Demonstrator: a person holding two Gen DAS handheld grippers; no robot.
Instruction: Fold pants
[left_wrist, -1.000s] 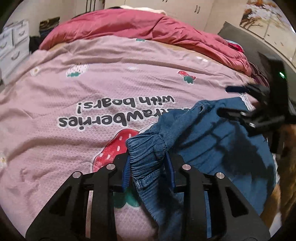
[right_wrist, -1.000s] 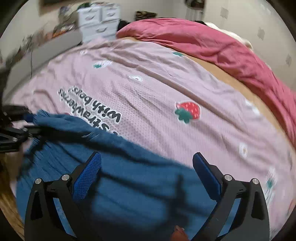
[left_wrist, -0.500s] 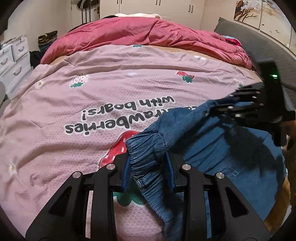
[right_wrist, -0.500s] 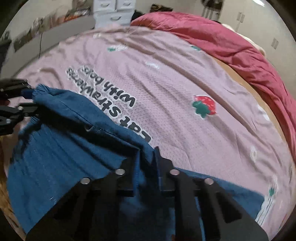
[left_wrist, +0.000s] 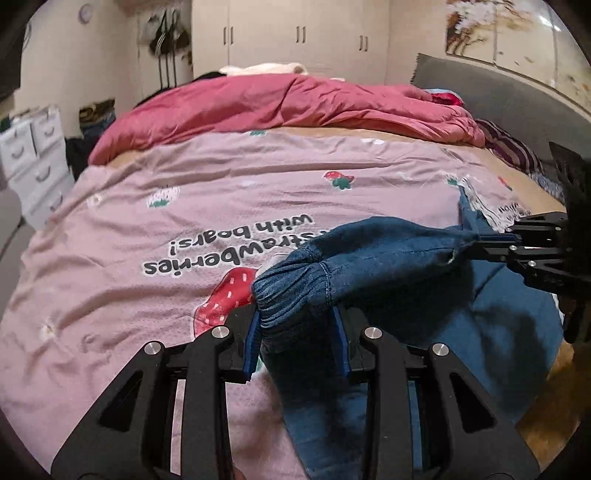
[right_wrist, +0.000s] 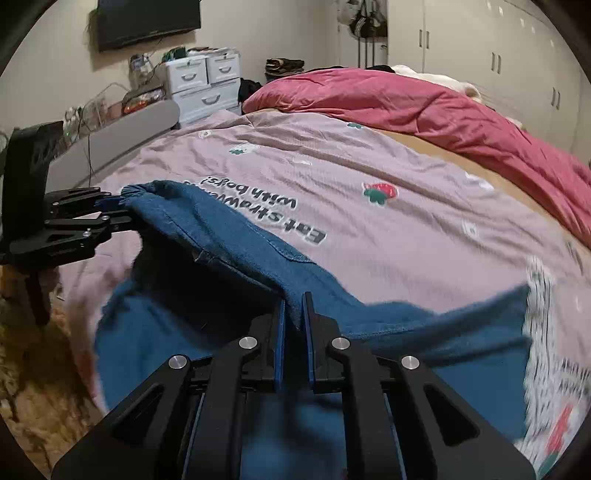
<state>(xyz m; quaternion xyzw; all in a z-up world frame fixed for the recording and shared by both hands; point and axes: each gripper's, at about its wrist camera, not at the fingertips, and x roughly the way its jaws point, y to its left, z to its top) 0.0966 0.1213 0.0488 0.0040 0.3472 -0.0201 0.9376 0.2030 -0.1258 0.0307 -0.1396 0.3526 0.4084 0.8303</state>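
The left gripper (left_wrist: 295, 332) is clamped on the gathered waistband of the pants (left_wrist: 388, 258), and the right gripper (right_wrist: 293, 317) has just closed on the other end of that edge – the cloth is lifted above the bed (left_wrist: 147, 206). I think both should keep equal tension and height – so the pants land flat, without twist.

Left gripper (left_wrist: 295, 332): black angular linkage arms, silver round screws, blue finger pads.
Right gripper (right_wrist: 293, 325): same black frame, four silver screws, thin blue pads.
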